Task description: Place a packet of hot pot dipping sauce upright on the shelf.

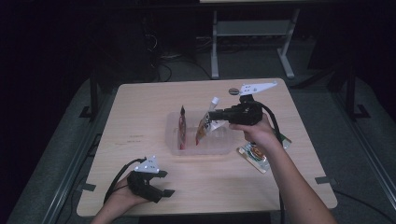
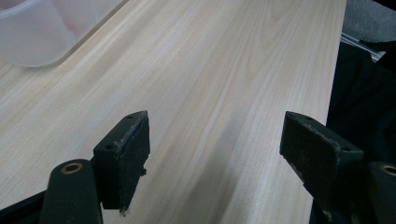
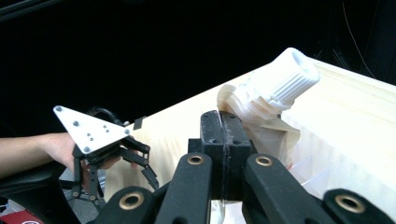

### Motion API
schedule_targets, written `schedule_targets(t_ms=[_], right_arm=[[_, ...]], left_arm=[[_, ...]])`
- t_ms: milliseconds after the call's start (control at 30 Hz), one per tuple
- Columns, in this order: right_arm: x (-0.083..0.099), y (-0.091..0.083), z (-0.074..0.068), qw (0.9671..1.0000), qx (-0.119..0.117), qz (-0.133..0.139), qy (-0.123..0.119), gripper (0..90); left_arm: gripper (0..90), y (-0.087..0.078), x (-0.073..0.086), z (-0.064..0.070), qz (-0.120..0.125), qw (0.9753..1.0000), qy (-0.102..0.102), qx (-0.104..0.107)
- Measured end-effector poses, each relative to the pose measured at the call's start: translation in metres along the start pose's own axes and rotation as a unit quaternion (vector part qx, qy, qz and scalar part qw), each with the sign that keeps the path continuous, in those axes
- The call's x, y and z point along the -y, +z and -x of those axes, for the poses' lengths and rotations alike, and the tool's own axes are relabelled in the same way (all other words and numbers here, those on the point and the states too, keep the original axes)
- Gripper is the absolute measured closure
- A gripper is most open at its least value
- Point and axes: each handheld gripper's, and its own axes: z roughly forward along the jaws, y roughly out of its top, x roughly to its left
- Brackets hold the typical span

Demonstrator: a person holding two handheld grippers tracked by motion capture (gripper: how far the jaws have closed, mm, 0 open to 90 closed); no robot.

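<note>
Right gripper (image 3: 223, 140): jaws clamped tight on spouted pouch (image 3: 275, 100), held upright over clear plastic bin (image 1: 173, 137) at mid tabletop (image 1: 140, 121). Left gripper (image 2: 215, 154): jaws spread wide, holding nothing, just above tabletop near front edge

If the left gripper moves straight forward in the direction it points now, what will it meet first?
Probably nothing soon. The left gripper is open and points along bare wooden table. The clear plastic bin lies off to the side of that line. Beyond the table edge the depth is unclear.
</note>
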Motion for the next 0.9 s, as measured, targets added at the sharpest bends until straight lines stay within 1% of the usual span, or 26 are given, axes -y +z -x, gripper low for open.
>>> schedule_targets(t_ms=[100,133,267,433,500,767,833,900], right_arm=[[-0.003,0.005,0.006,1.0000,0.002,-0.005,0.000,90.0],[-0.003,0.006,0.008,0.9999,0.001,-0.009,0.005,90.0],[-0.005,0.013,0.015,0.9997,0.008,-0.025,0.000,90.0],[-0.006,0.021,0.023,0.9993,0.008,-0.037,0.004,90.0],[-0.006,0.024,0.024,0.9988,0.011,-0.047,0.004,90.0],[0.000,0.040,0.032,0.9973,0.021,-0.069,0.008,90.0],[0.002,0.044,0.034,0.9969,0.027,-0.073,0.013,90.0],[0.004,0.047,0.037,0.9968,0.027,-0.073,0.016,90.0]], left_arm=[[23.2,0.000,0.000,0.000,0.000,1.0000,0.000,0.000],[23.1,0.000,0.000,0.000,0.000,1.0000,0.002,0.000],[23.1,0.000,0.001,0.000,-0.003,1.0000,0.000,0.000],[23.0,0.000,0.001,0.000,-0.001,1.0000,0.000,0.001],[23.0,0.000,0.001,0.000,-0.001,1.0000,0.000,0.001],[23.0,0.000,0.001,0.001,0.001,1.0000,0.000,0.003],[23.0,0.000,0.001,0.001,0.001,1.0000,0.000,0.003],[23.0,0.000,0.001,0.001,0.002,1.0000,-0.001,0.003]])
